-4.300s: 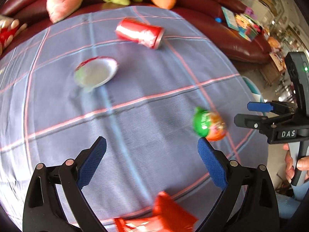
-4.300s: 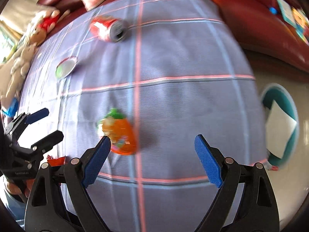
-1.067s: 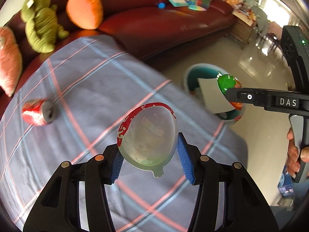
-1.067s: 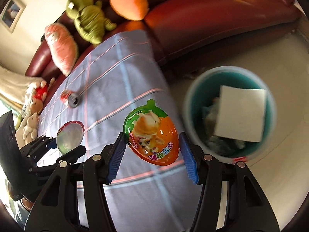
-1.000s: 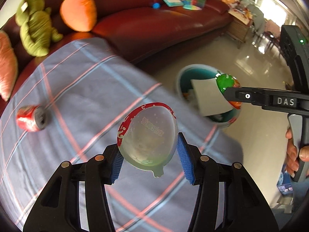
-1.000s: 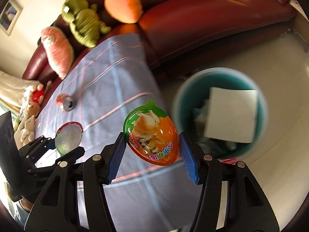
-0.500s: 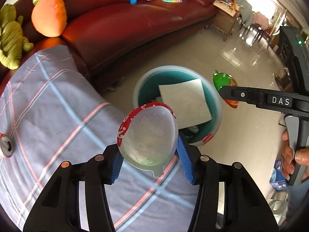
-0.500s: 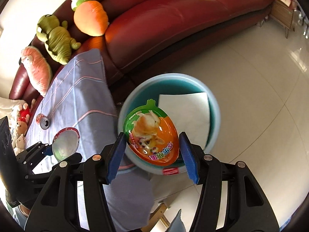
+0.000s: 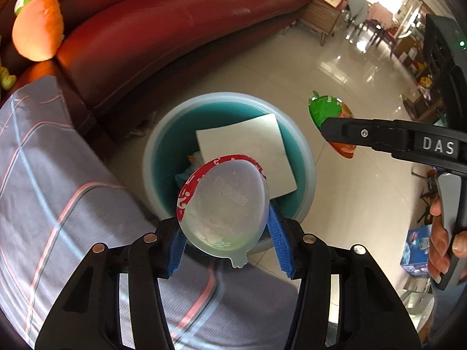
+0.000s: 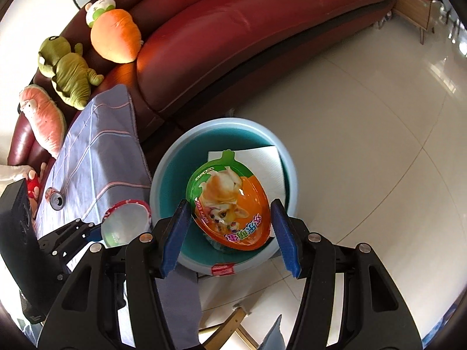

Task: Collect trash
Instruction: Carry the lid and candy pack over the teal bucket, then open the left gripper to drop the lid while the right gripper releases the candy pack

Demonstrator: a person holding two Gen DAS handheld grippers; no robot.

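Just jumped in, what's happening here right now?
A person is clearing trash with a gripper in each hand. The left gripper is shut on a clear egg-shaped shell with a red rim; the right gripper is shut on an orange egg-shaped pack. Both are held over the teal bin on the floor, which already has a white sheet in it. Nothing is dropped yet. A can lies on the cloth-covered table.

Glossy pale tiled floor [image 10: 364, 134] carrying a teal bin [image 10: 287, 172] just beside the table's corner. Table under a grey-blue checked cloth [image 10: 102, 151], a crushed can [image 10: 55, 199] lying near its far edge.
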